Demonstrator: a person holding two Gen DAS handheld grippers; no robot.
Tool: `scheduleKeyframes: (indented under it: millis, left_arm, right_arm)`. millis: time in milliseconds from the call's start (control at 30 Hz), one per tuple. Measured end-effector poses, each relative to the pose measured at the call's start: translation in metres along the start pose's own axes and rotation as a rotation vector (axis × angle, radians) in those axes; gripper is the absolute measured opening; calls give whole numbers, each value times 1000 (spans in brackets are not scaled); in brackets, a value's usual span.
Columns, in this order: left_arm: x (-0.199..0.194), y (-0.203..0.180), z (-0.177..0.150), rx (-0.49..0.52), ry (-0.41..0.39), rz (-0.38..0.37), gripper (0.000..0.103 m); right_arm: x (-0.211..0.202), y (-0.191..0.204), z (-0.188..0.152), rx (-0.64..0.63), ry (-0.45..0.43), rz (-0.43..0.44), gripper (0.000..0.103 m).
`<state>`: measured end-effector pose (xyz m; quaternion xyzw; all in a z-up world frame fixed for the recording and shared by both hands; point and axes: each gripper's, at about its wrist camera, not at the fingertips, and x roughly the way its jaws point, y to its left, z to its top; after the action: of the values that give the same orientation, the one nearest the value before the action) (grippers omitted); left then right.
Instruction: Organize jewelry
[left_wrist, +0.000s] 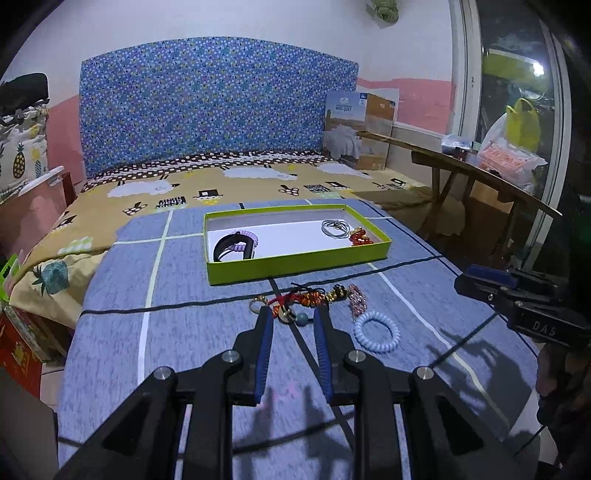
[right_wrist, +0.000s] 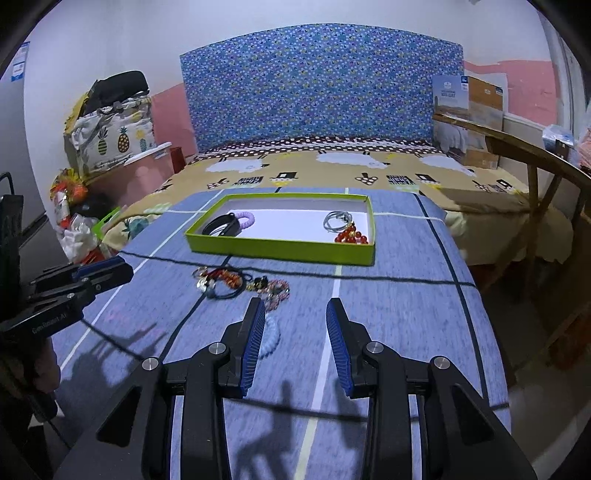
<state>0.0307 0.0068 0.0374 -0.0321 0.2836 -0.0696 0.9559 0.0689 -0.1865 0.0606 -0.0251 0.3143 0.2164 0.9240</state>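
Both claws are held above a blue checked cloth, and nothing is gripped by either. The left gripper is seen with its jaws parted and empty; just beyond its fingertips a tangle of red, gold and black jewelry is spread, its long axis running across the line of the fingers. A pale blue spiral hair tie lies flat just to the right of the left claw's right finger, and a small beaded pink piece is found just beyond that tie.

The right gripper is likewise released, its jaws set wider, with only bare cloth between them. The spiral tie is partly hidden behind its left finger, and the tangle is placed ahead and to the left.

Farther ahead of both claws a green tray is set with its long side crosswise. Inside it, a black band and a lilac spiral tie lie at the left end, a grey cord loop and red beads at the right.
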Motion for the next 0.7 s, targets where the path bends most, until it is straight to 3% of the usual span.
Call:
scheduleKeyframes:
  millis: [700]
  left_arm:
    - [-3,7,-10,-21,6,2,24]
  right_arm:
    - [0,6,-19,2,37,22,36]
